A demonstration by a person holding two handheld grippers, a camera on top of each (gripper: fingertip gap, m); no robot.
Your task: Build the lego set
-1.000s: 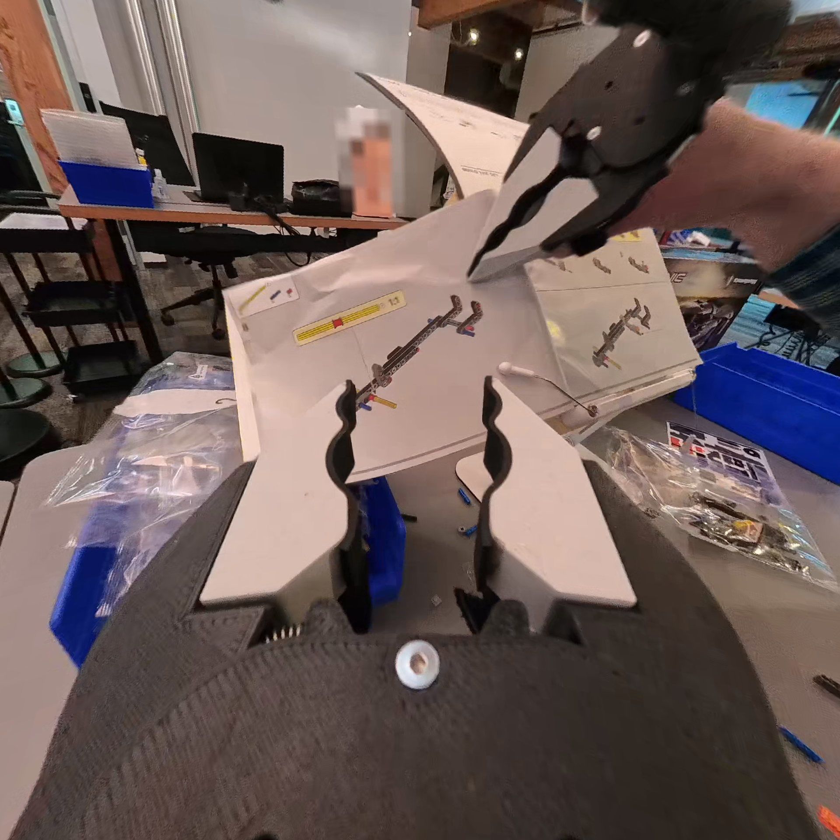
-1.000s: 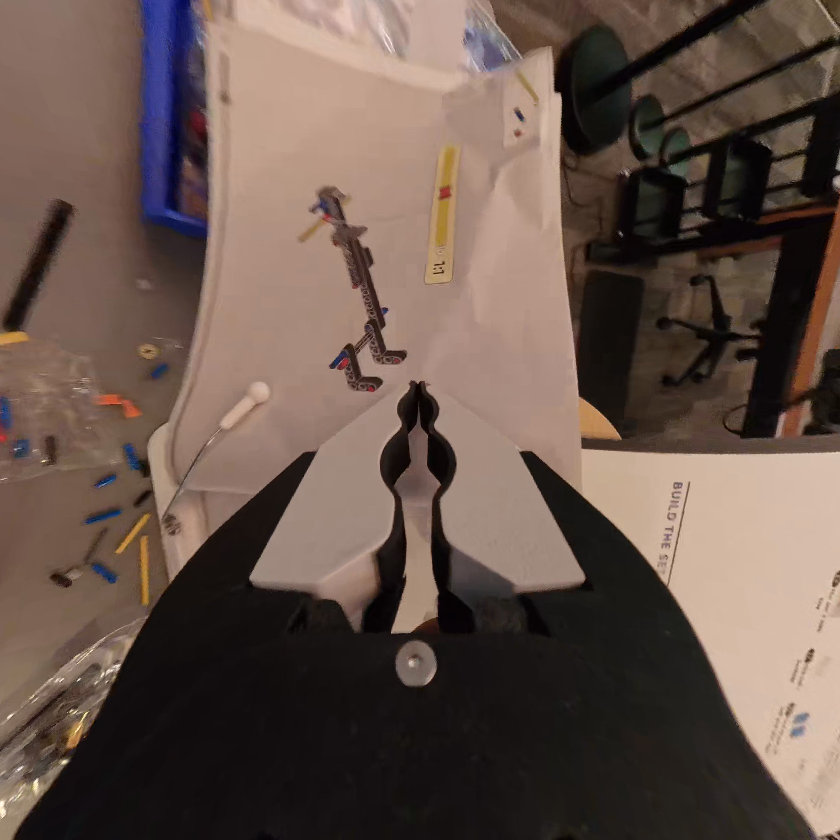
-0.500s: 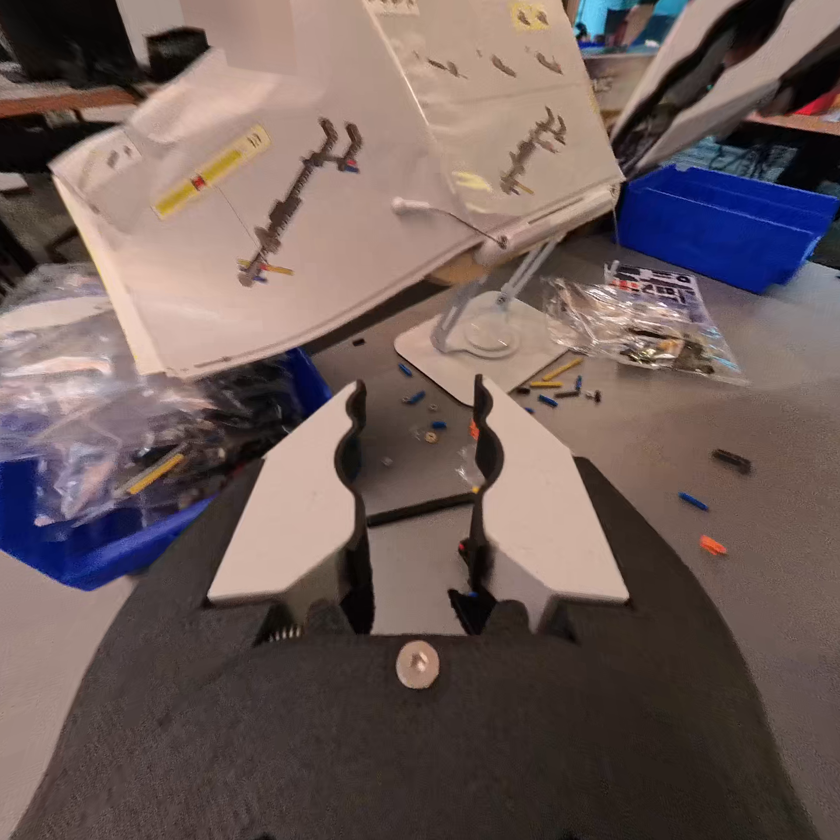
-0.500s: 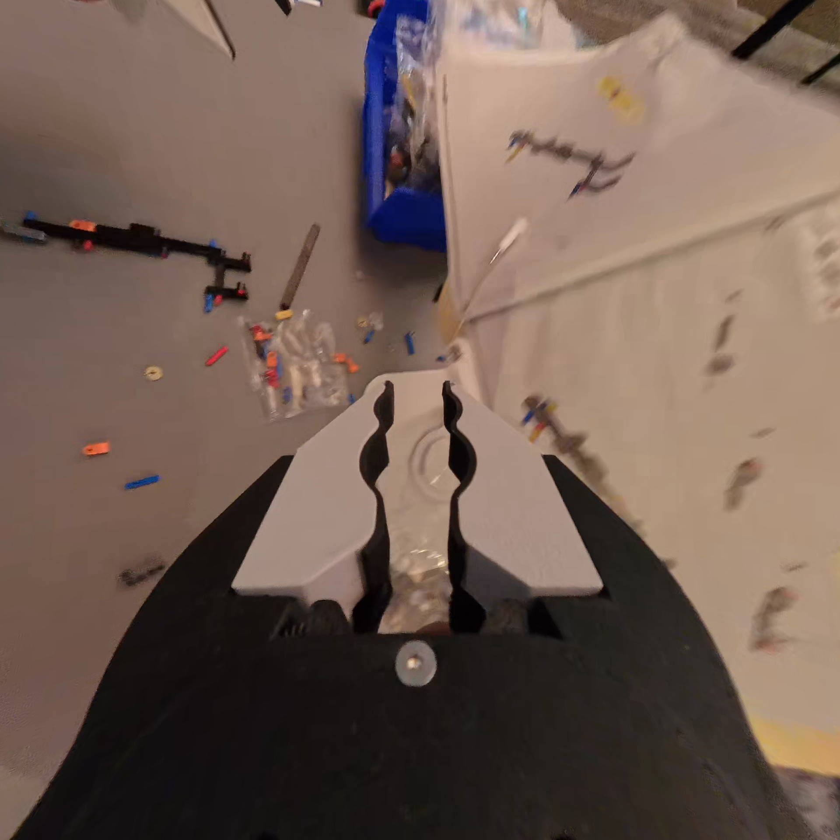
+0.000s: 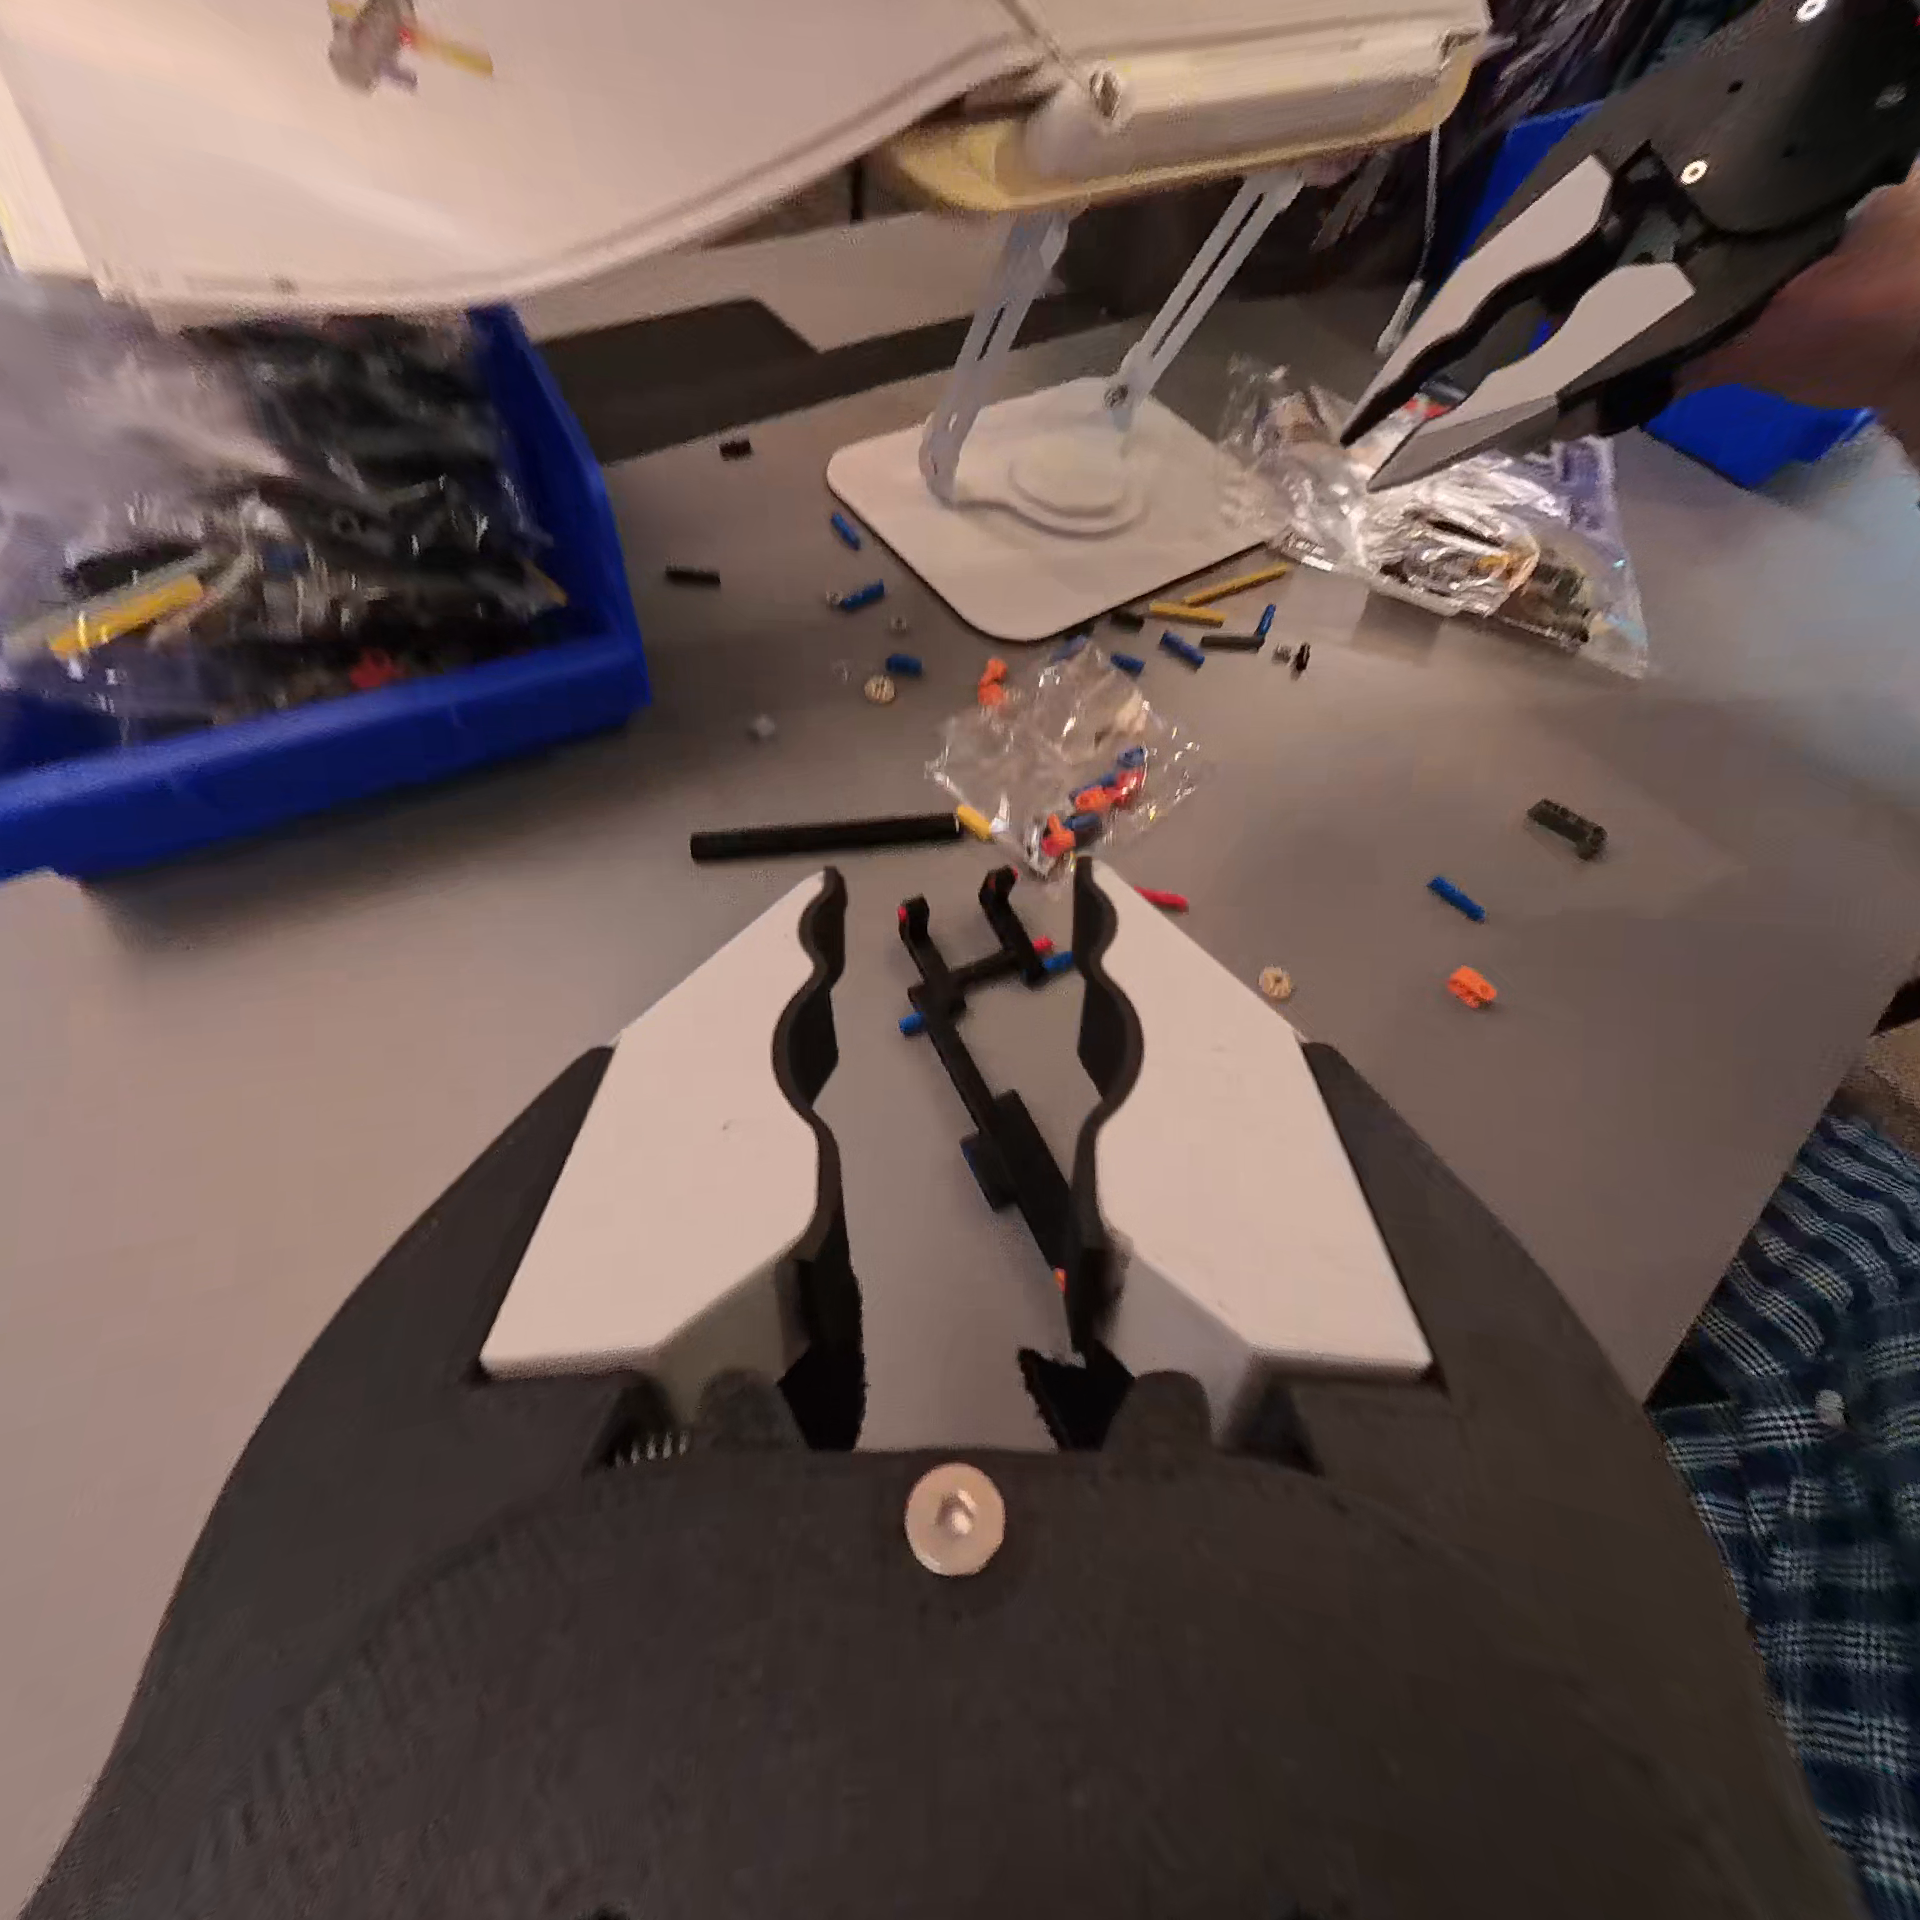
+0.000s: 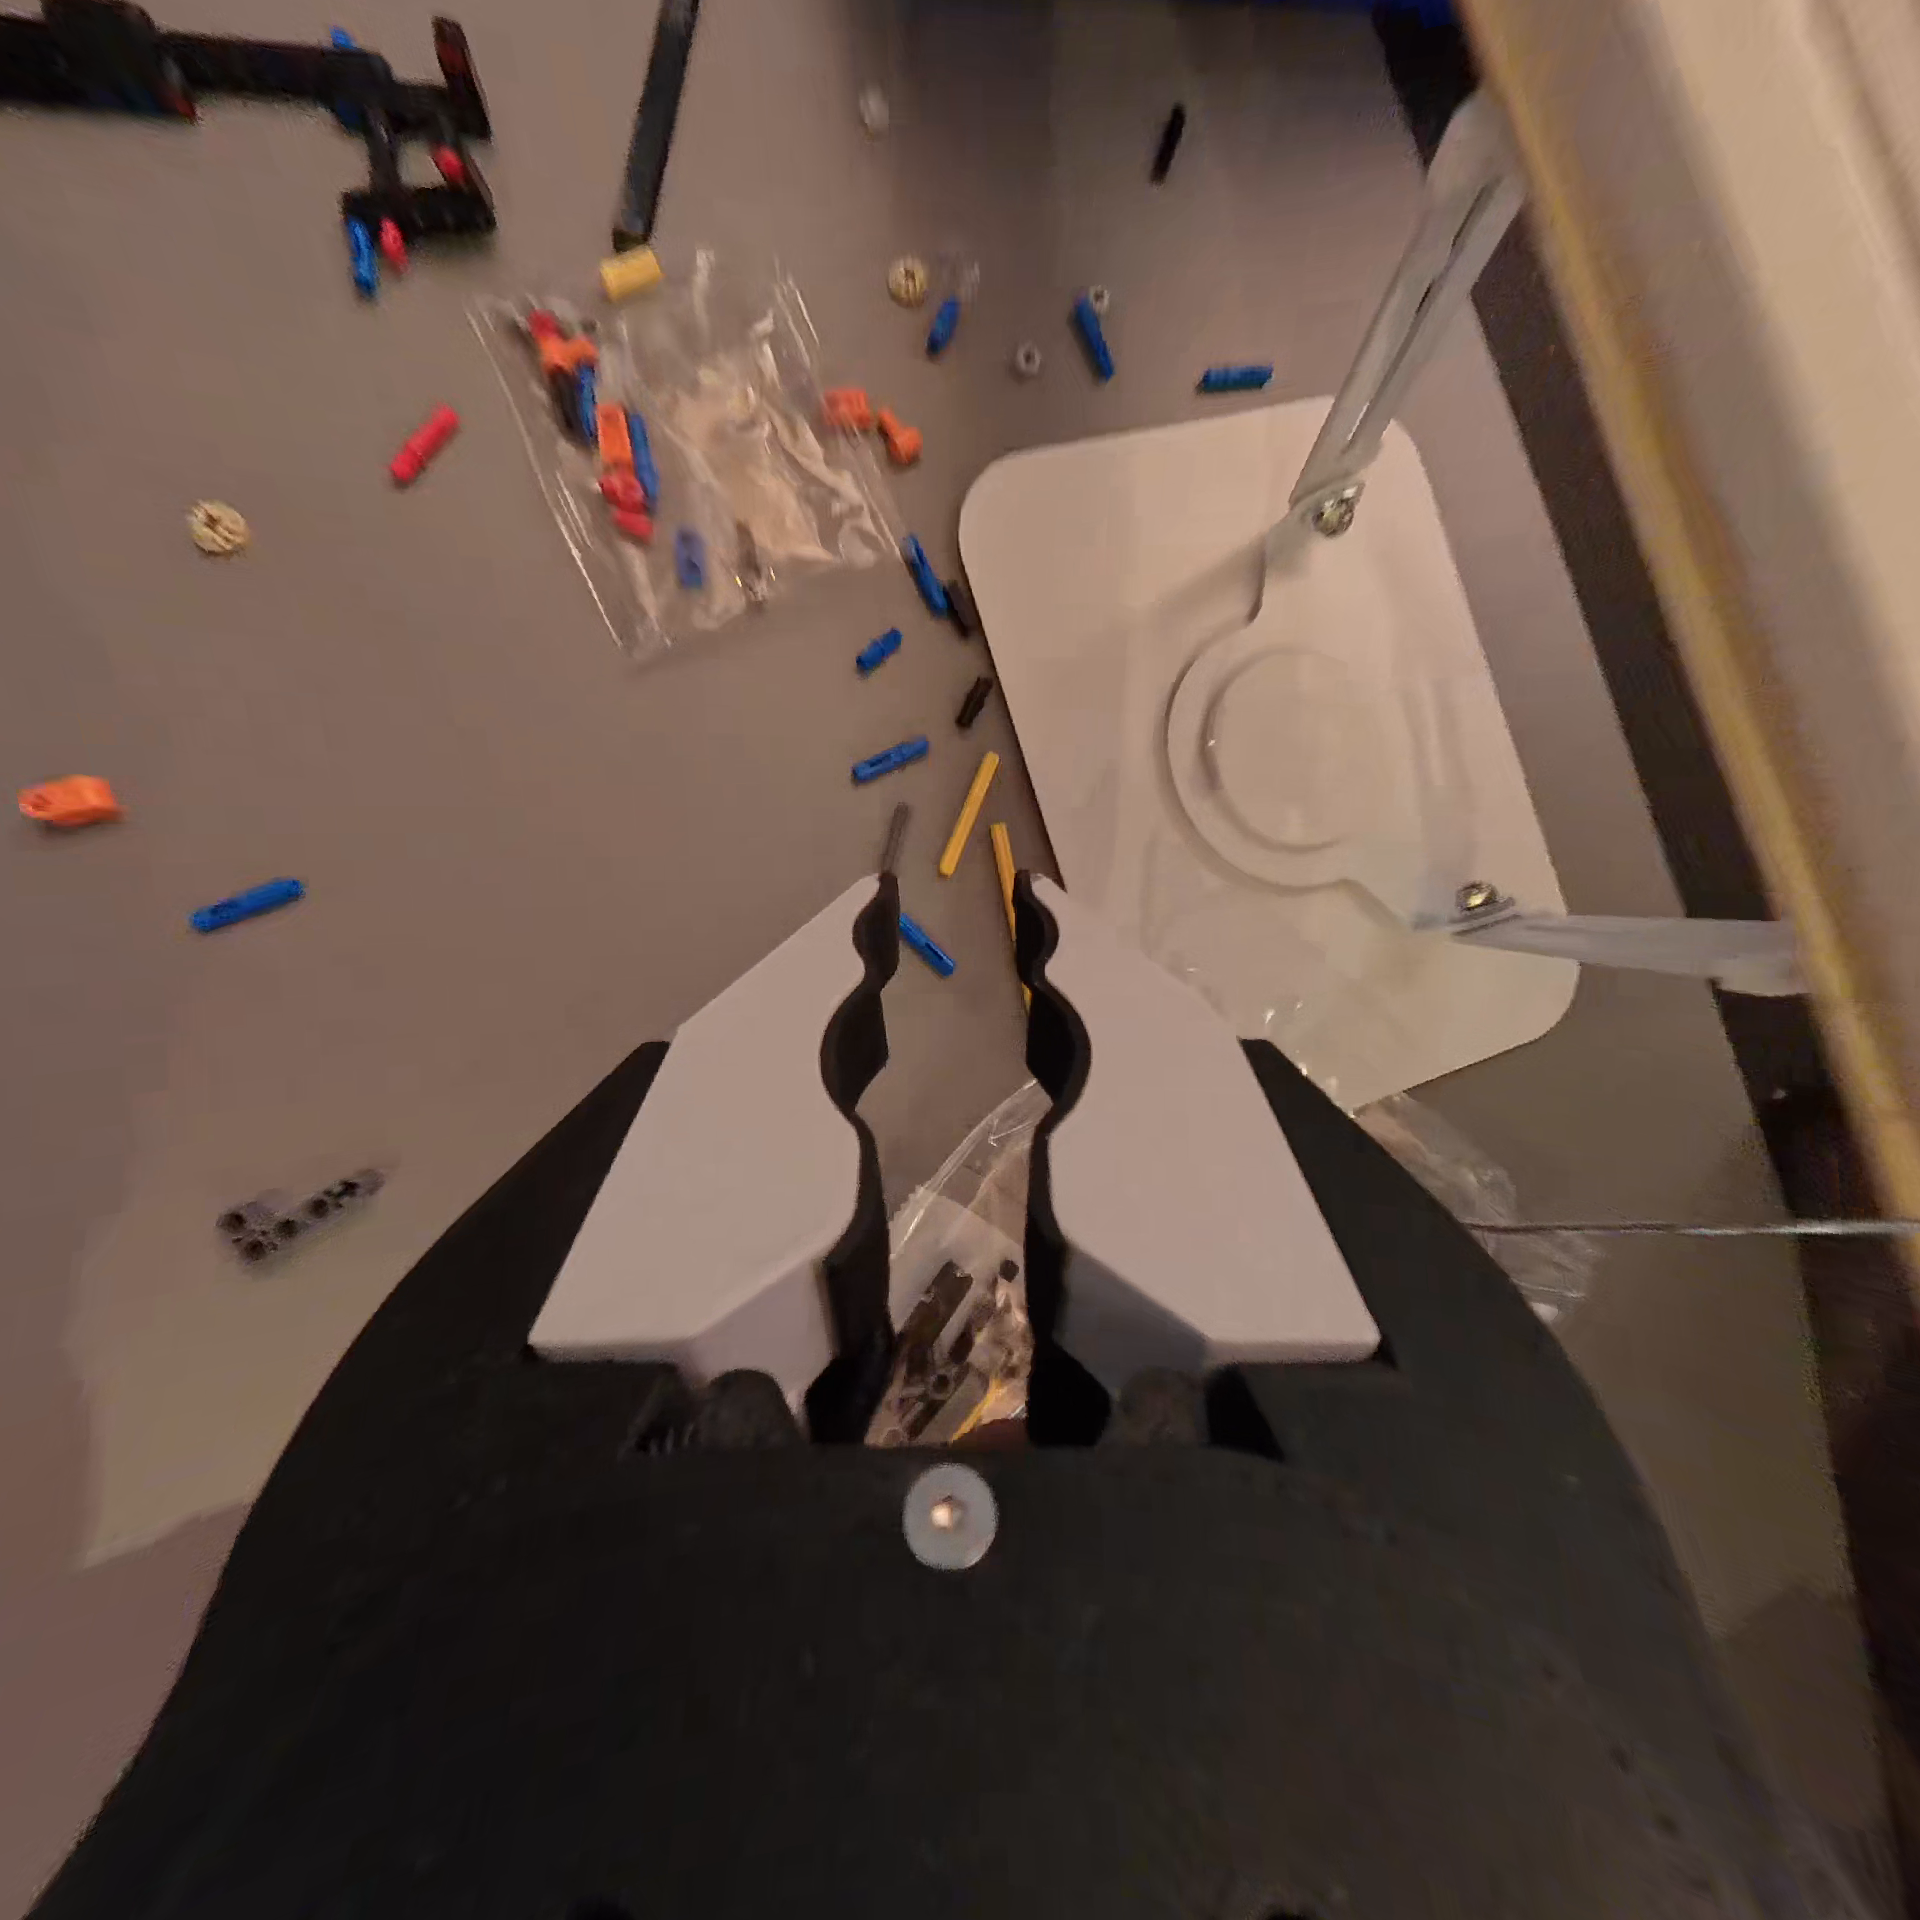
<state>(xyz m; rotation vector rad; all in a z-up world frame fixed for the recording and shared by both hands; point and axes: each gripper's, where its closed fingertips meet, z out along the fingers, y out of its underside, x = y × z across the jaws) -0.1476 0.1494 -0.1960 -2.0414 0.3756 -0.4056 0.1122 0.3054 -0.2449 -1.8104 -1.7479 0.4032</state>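
My left hand-held gripper (image 5: 956,904) hangs wide open, empty, framing the black lego frame (image 5: 977,1049) for pickup; right hand-held gripper (image 6: 951,894) half-open, empty, over yellow rods (image 6: 968,800) at 12 o'clock.

A grey table (image 5: 312,1039) fills the view under dim, warm light.

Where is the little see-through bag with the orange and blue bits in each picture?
Left wrist view: the small clear bag lies on the grey table in the middle of the picture, just beyond the left gripper.
Right wrist view: the same bag lies upper left of centre, far ahead of the right gripper.
Shared landmark: the white stand base, beside the bag in both.
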